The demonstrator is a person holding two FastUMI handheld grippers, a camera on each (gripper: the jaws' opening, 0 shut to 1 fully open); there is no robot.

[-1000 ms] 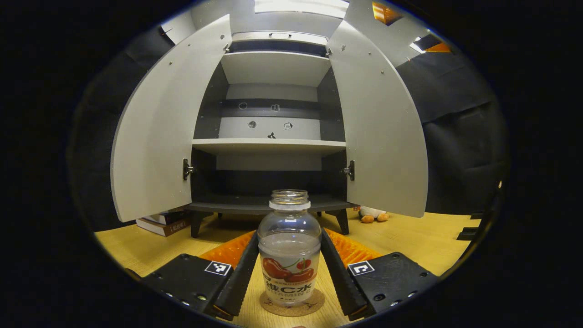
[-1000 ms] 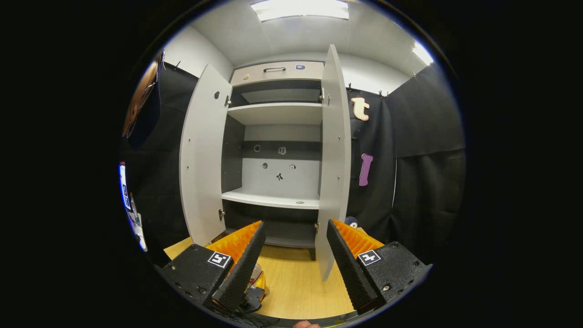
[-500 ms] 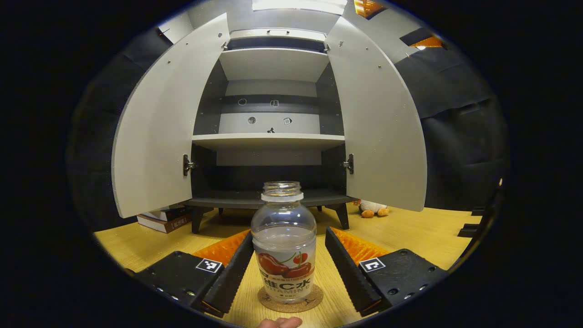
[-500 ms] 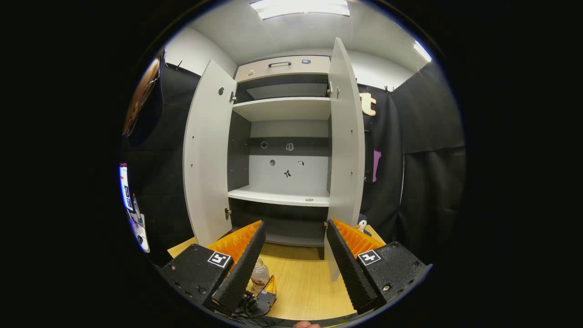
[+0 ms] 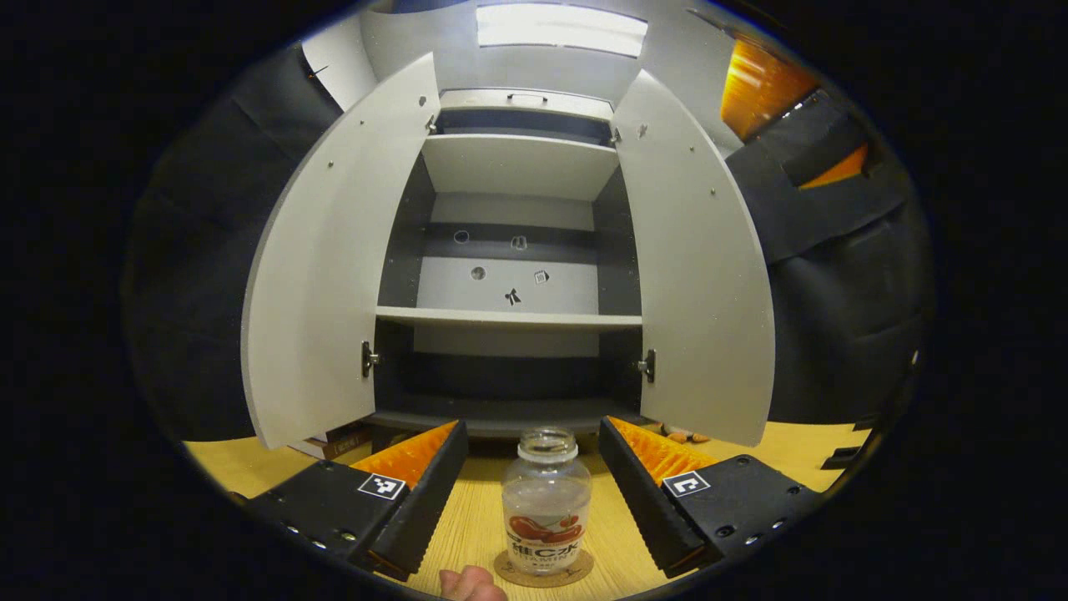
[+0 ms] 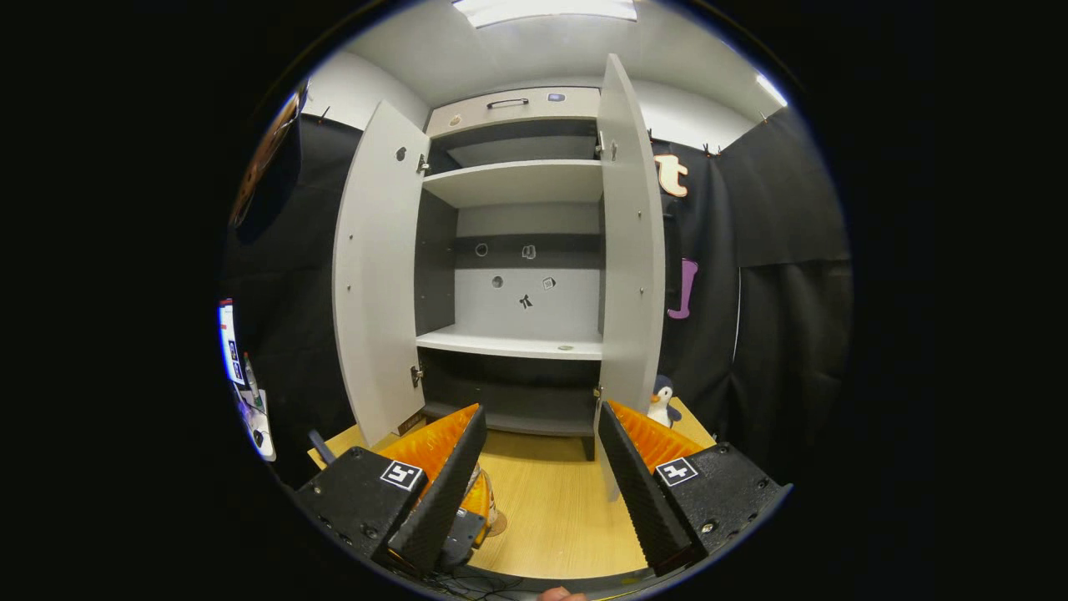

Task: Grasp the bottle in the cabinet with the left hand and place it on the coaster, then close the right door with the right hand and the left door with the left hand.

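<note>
Wooden tabletop (image 5: 467,534) before an open grey cabinet (image 5: 509,288), shelves bare; uncapped bottle (image 5: 546,511) upright on the coaster (image 5: 576,572), between and beyond the spread fingers of the left gripper (image 5: 531,492), farther off than a second ago; cherry label, lettering not legible; right gripper (image 6: 542,476) agape, fronting the right door (image 6: 632,242).

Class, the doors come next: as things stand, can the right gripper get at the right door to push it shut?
Probably yes. The right gripper is open and holds nothing, and the right door stands open just ahead of it, its edge facing the gripper. Nothing lies between them; the penguin toy sits off beside the door.
</note>
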